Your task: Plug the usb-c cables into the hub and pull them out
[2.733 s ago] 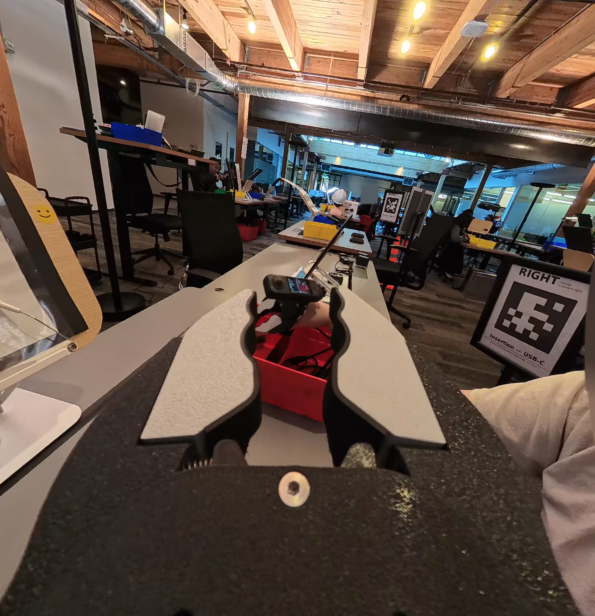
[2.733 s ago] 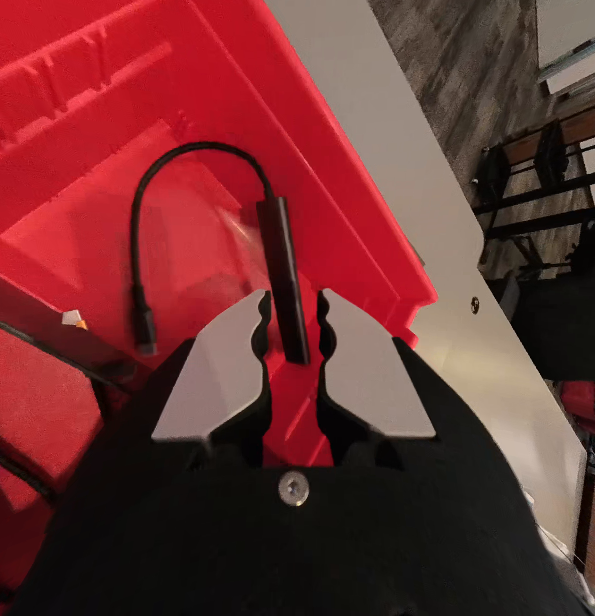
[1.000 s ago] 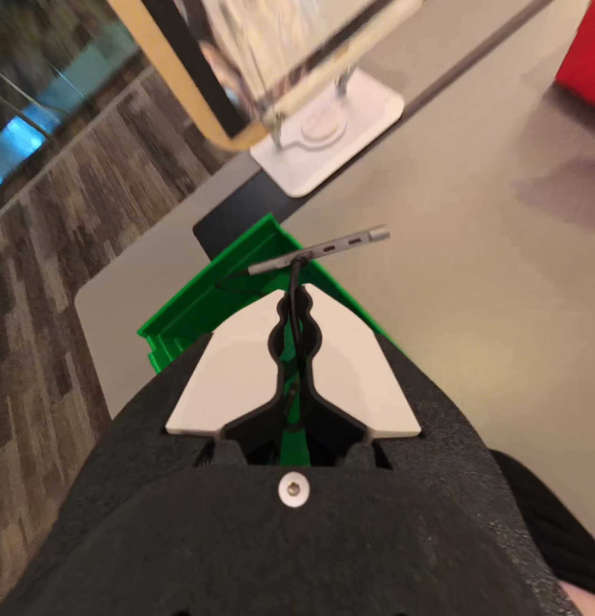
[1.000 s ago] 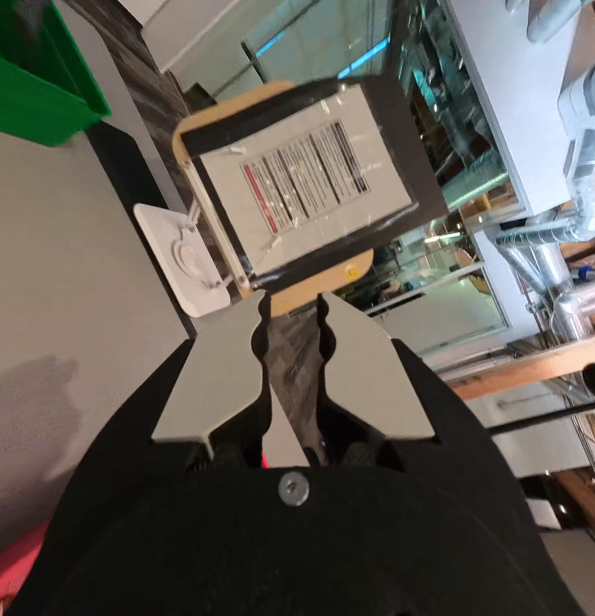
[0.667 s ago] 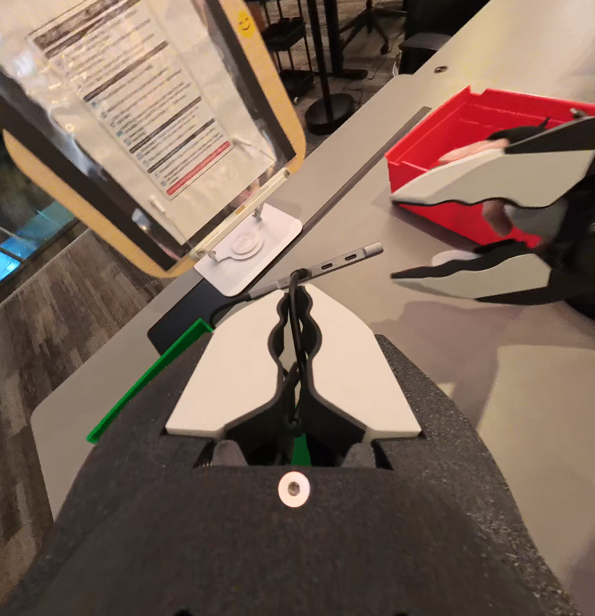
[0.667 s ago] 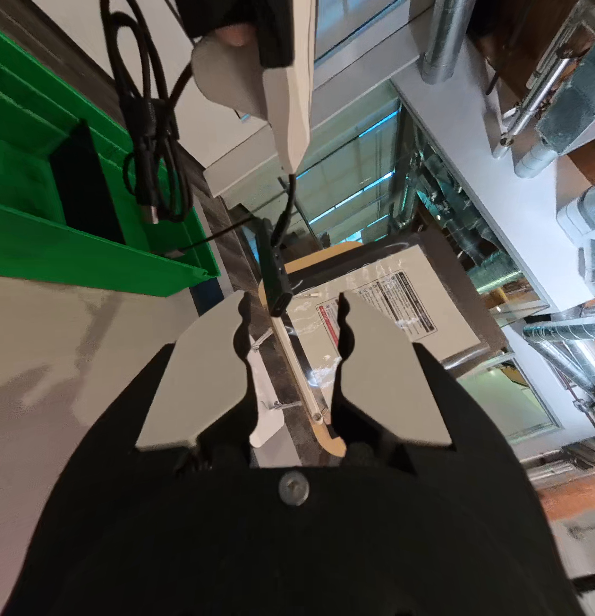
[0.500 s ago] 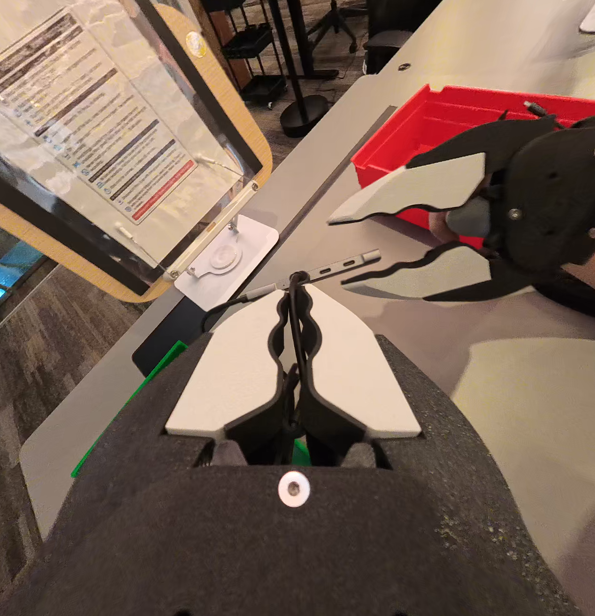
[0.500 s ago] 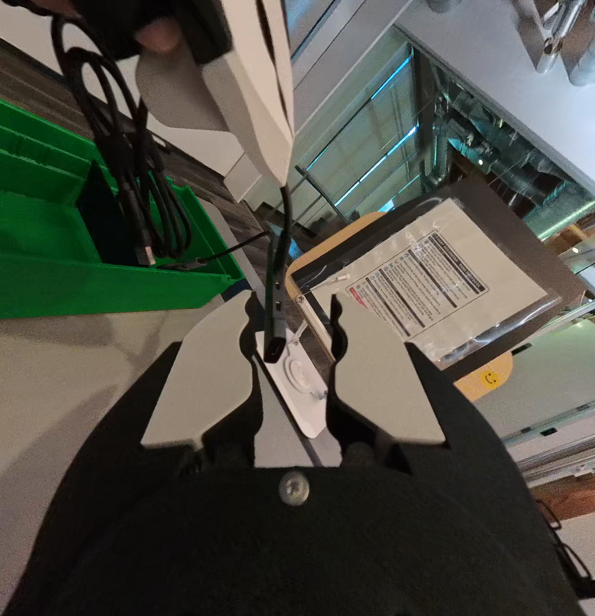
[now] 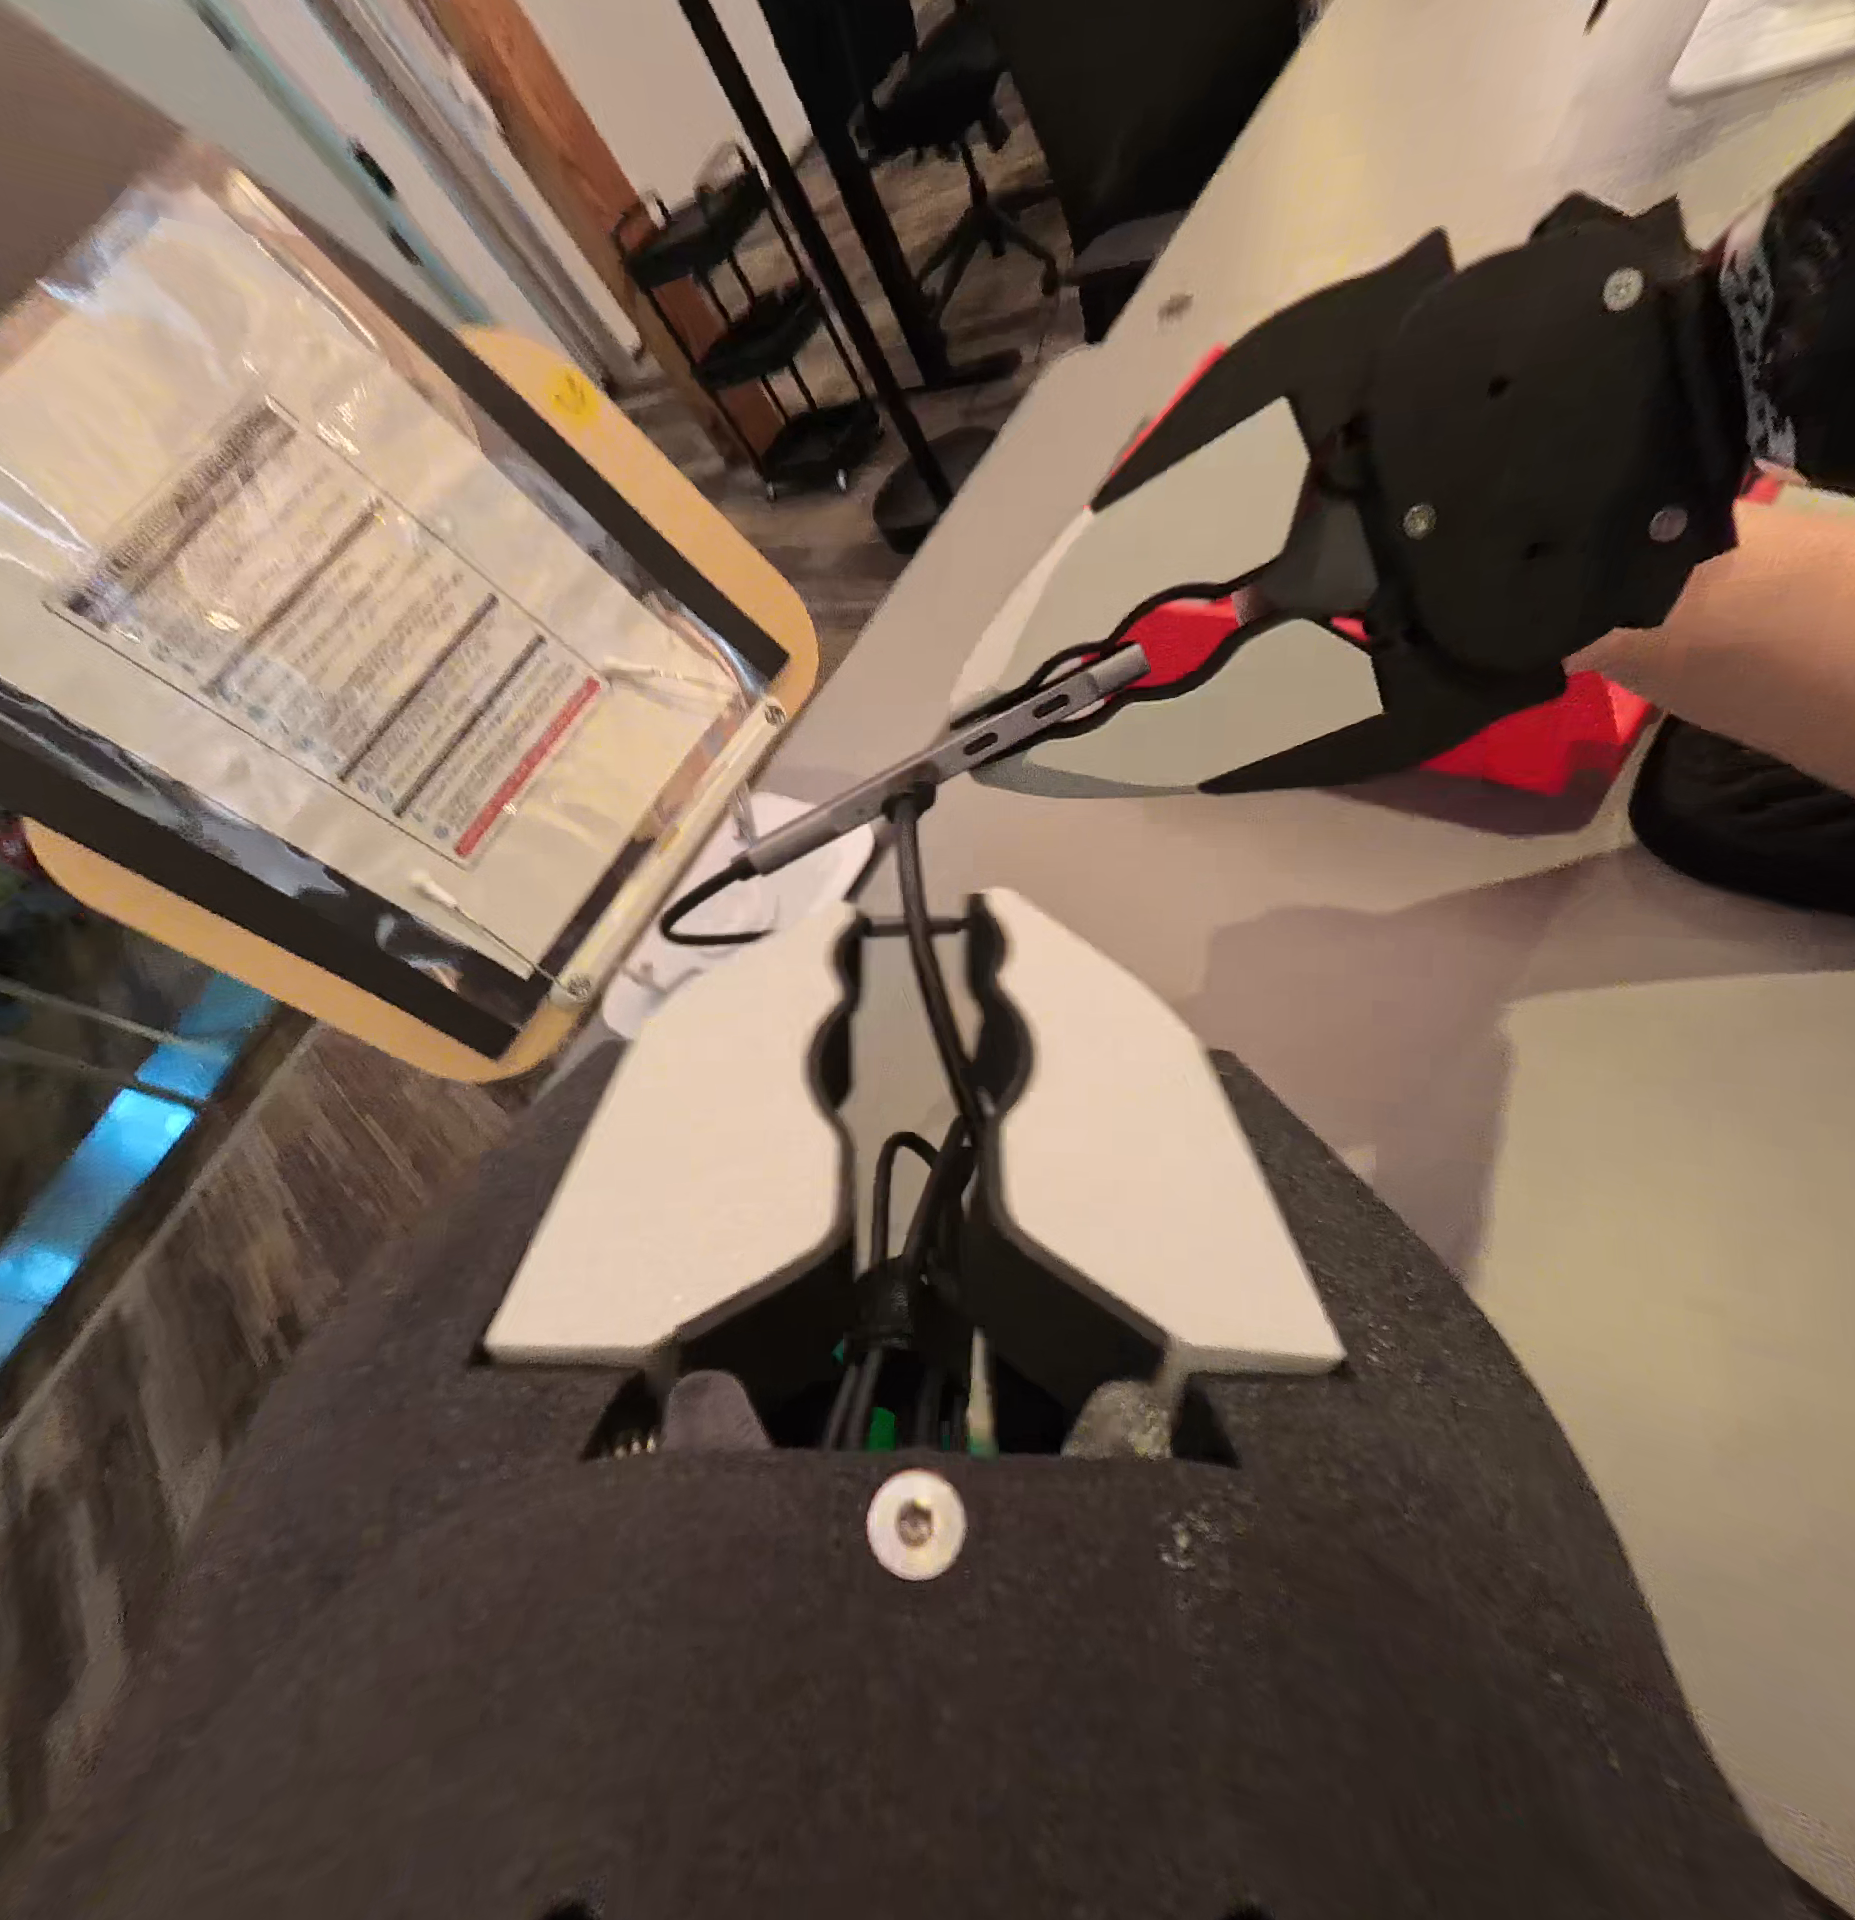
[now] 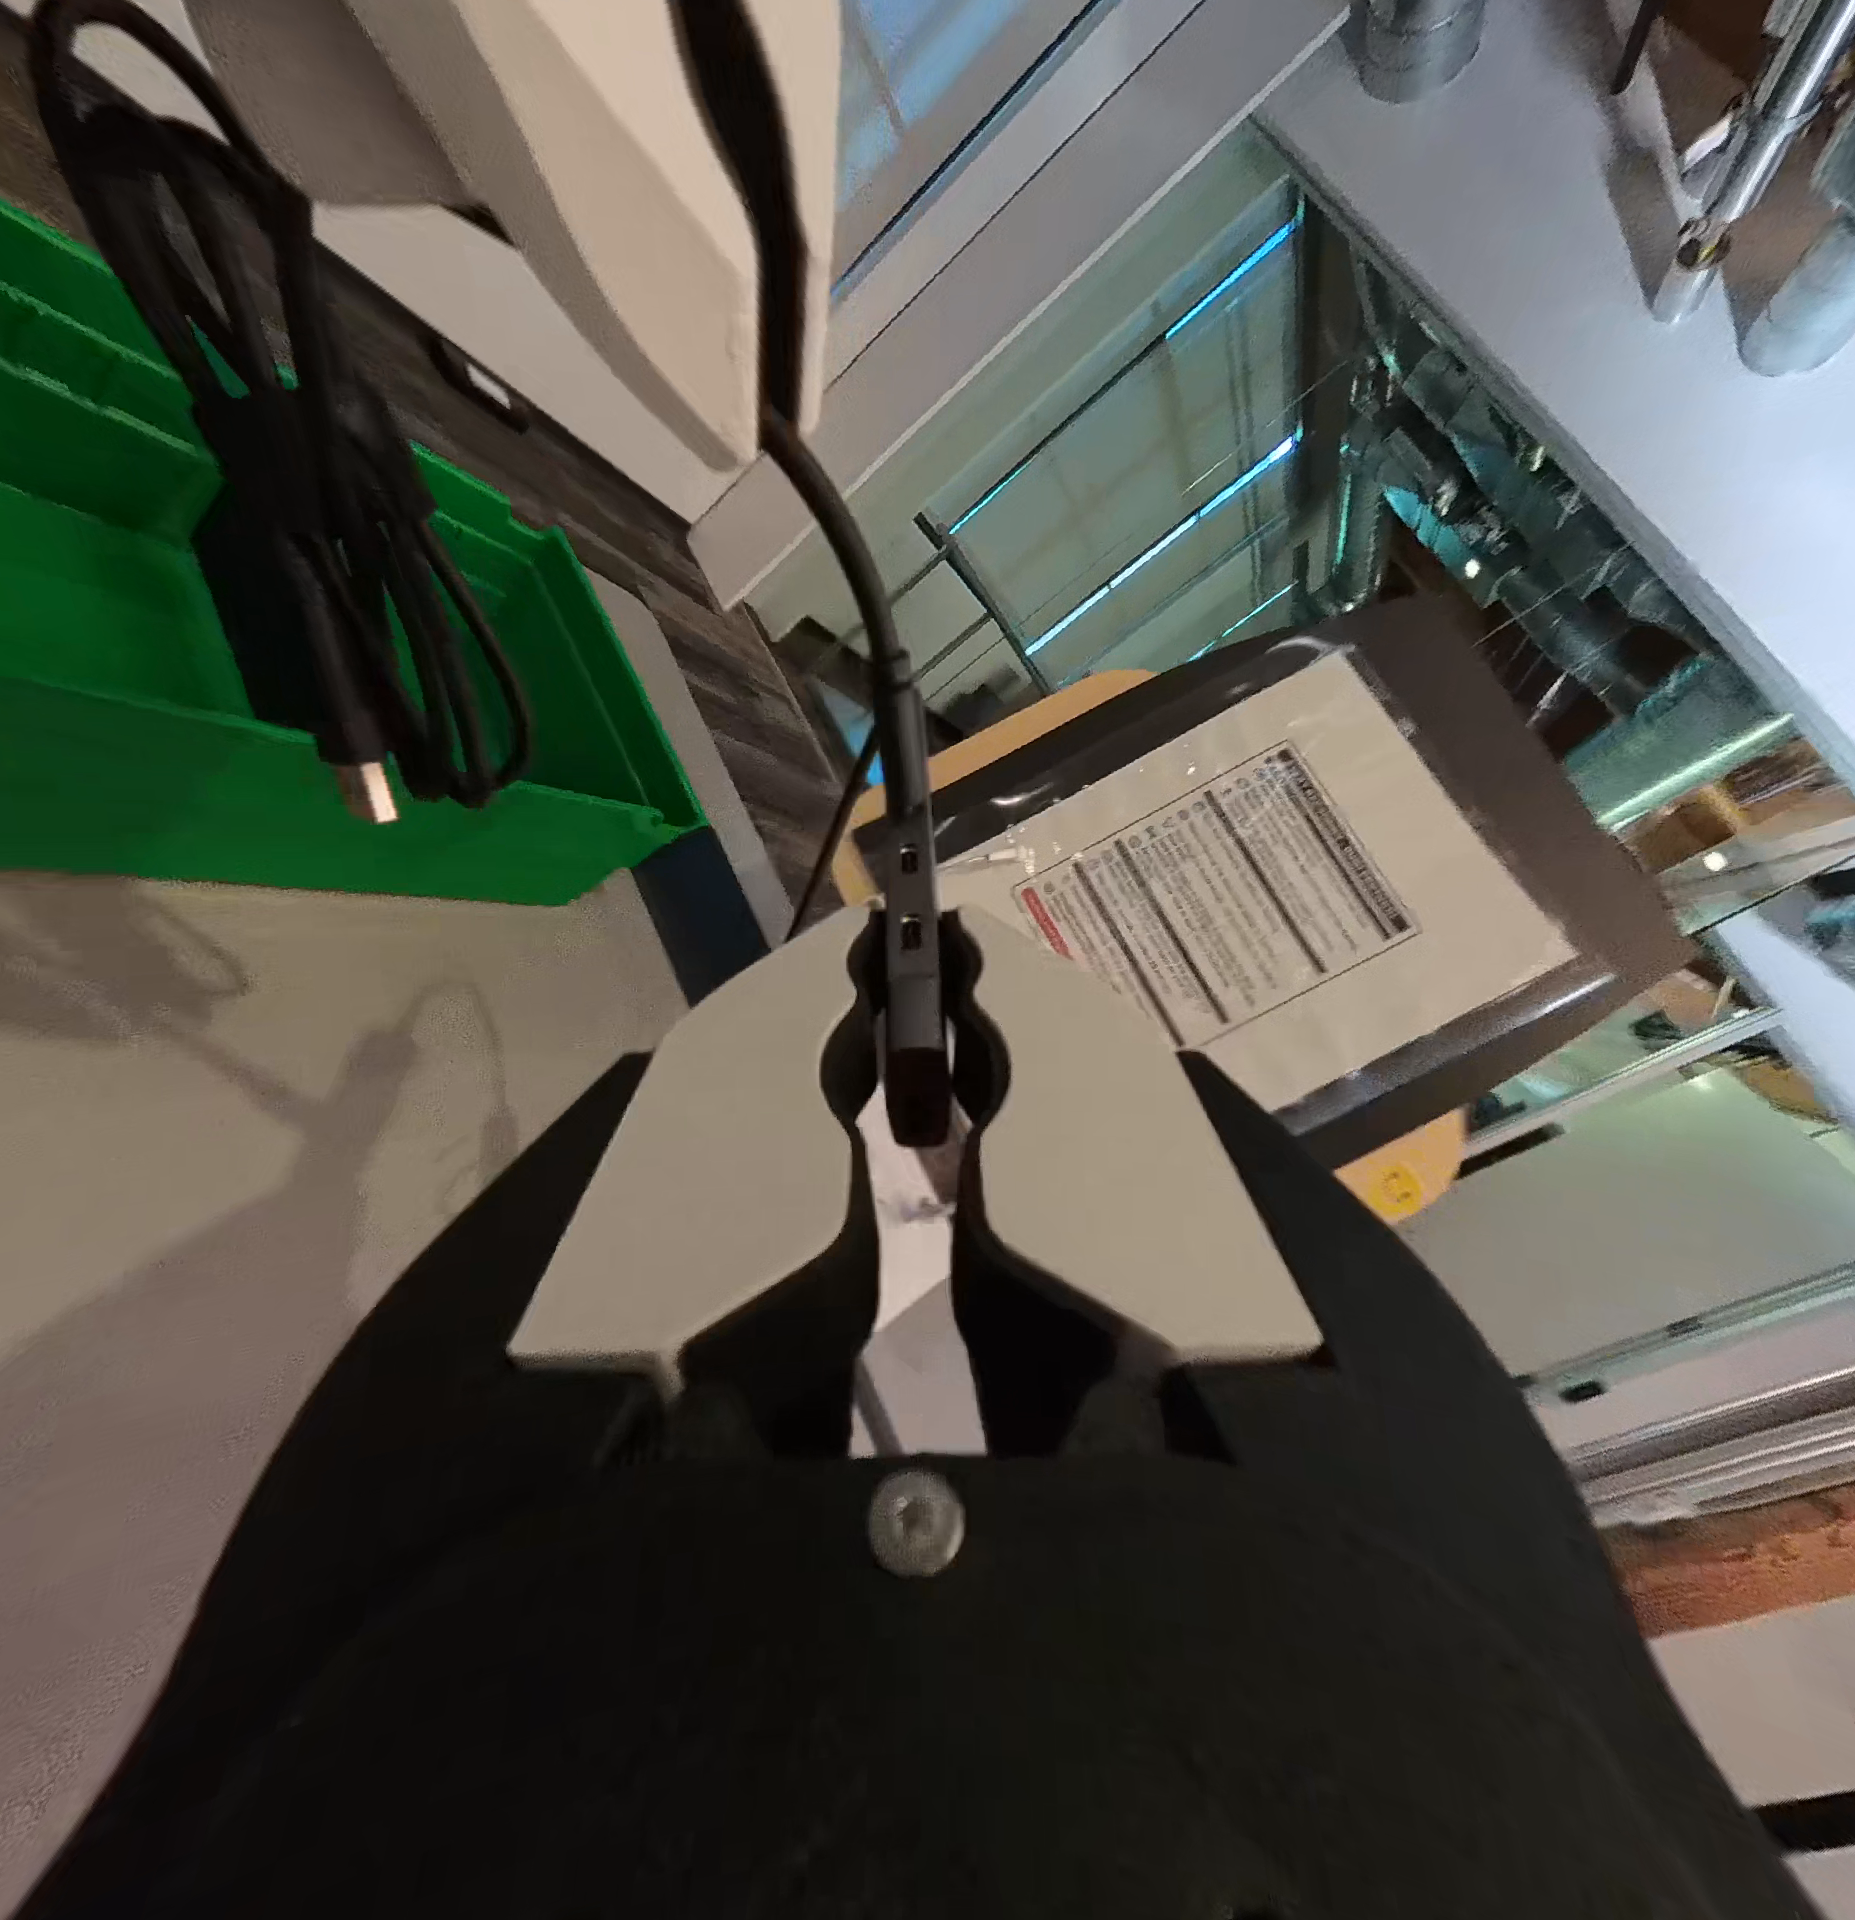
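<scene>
My right tongs (image 10: 907, 1023) clamped on hub (image 10: 910, 977) far end, held above bench (image 9: 1525, 1143). Left tongs (image 9: 912, 997) narrow, cable (image 9: 928, 966) running loose between them, plugged into hub side. Hub long axis crosswise to cable; pull straight back toward left tongs.

Grey hub (image 9: 944, 764) airborne, black cable (image 9: 928, 966) plugged in

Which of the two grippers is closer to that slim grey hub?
Right. The right gripper is shut on the hub at its end; the left gripper sits just below, open around the cable plugged into it.
</scene>
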`<state>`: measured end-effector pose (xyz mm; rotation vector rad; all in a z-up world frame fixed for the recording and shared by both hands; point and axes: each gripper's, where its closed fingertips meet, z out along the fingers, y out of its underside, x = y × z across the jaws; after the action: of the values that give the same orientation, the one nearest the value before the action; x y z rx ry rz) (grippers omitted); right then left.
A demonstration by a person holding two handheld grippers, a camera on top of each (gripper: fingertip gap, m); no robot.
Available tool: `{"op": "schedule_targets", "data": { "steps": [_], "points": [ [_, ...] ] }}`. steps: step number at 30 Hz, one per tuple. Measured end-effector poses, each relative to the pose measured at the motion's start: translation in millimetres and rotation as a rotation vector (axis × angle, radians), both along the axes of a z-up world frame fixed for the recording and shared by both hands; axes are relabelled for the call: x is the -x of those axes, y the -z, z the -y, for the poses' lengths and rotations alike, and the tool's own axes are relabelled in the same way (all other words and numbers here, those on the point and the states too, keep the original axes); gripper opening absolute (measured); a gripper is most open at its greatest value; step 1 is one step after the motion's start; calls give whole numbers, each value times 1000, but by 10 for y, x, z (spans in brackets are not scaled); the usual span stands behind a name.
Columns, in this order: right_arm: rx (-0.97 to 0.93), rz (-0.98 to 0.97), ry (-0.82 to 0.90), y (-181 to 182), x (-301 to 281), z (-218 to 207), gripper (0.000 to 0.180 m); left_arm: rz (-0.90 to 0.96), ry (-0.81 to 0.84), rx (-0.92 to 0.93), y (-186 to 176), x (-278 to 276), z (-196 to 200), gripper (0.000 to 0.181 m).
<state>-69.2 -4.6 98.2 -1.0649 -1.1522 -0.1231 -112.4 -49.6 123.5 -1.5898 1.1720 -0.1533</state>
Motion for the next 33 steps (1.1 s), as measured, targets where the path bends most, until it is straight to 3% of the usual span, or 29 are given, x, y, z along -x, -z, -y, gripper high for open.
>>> {"op": "schedule_targets", "data": {
  "steps": [1, 3, 7, 12, 16, 19, 22, 26, 33],
  "points": [
    [-63, 38, 19, -34, -53, 7, 10, 28, 10, -30, -47, 8, 25, 33],
    [-162, 119, 6, -74, -135, 62, 10, 116, 11, -44, -185, 68, 60, 56],
    [-258, 243, -71, -85, -295, 193, 11, 320, 122, -83, -476, 192, 153, 53],
    [-276, 135, -201, -305, -480, 432, 10, 280, 319, -228, -418, 36, 207, 54],
    [-395, 10, -230, -601, -686, 626, 10, 452, 527, 95, -452, -275, 506, 26],
    [-532, -15, -214, -758, -756, 802, 10, 575, 646, 307, -508, -400, 677, 38],
    [-594, -4, -213, -794, -741, 902, 10, 634, 586, 347, -469, -534, 481, 69],
    [-597, 26, -241, -736, -639, 935, 10, 687, 681, 431, -445, -746, 523, 62],
    [-506, 58, -326, -588, -493, 916, 10, 713, 712, 434, -406, -780, 426, 46]
  ]
}}
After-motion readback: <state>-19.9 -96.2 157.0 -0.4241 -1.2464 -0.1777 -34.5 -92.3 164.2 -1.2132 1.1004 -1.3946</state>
